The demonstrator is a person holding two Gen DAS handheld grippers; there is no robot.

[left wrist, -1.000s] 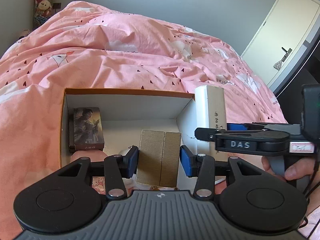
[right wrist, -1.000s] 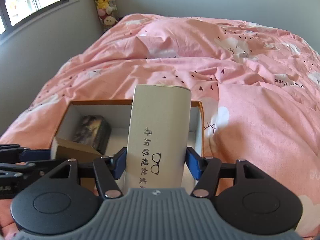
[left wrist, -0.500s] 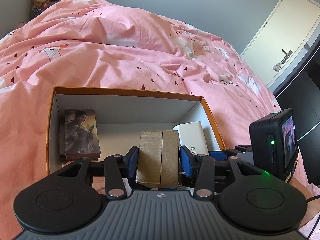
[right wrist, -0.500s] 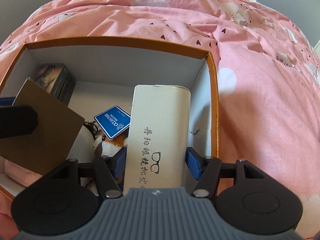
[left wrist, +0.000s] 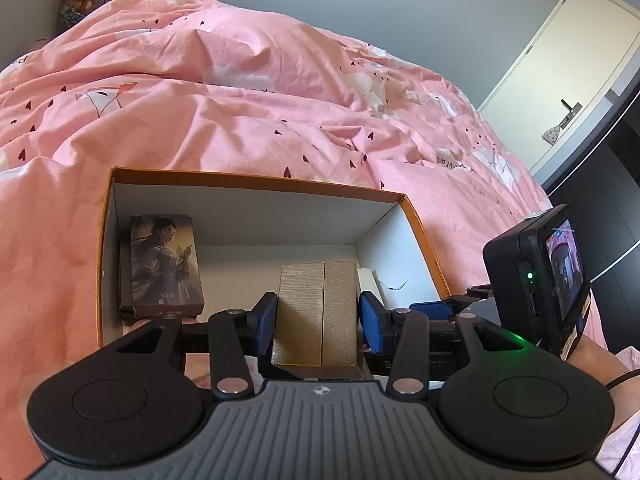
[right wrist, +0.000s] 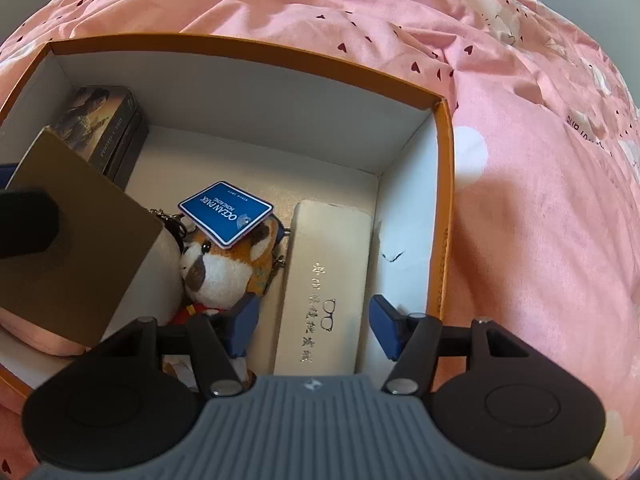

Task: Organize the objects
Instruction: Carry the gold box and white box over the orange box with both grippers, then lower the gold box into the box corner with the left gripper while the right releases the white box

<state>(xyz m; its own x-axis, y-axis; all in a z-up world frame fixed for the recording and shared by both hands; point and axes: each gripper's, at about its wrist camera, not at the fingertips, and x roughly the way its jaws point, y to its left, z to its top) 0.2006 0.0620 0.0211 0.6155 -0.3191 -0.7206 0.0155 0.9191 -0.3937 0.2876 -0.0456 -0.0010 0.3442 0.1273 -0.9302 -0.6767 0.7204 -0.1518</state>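
**Nearly packed: one box left to go in**

Clearly most of the sorting is done, judging by what lies inside the orange-rimmed storage box (right wrist: 447, 184) on the pink duvet (left wrist: 248, 92). In the right wrist view the white glasses case (right wrist: 324, 288) lies flat at lower centre, along the box's right wall, and the right gripper (right wrist: 314, 326) straddles it with its jaws spread wide, the blue pads clear of both sides. To its left sits a plush toy (right wrist: 224, 272) with a blue tag (right wrist: 226, 214) reading "OCEAN PARK HONG KONG". In the upper left of that frame a dark photo card box (right wrist: 100, 120) stands against the left wall, "PHOTO CARD" legible on its spine; something pink lies at the lower left edge, too hidden to name.

What remains, I judge, is the gold cardboard box (left wrist: 316, 316). In the left wrist view it is at lower centre, clamped between the closed-in jaws of the left gripper (left wrist: 318, 318) and held over the box interior, not yet set down.

The glasses case carries a column of Chinese characters and a small spectacles icon; I cannot read the characters reliably
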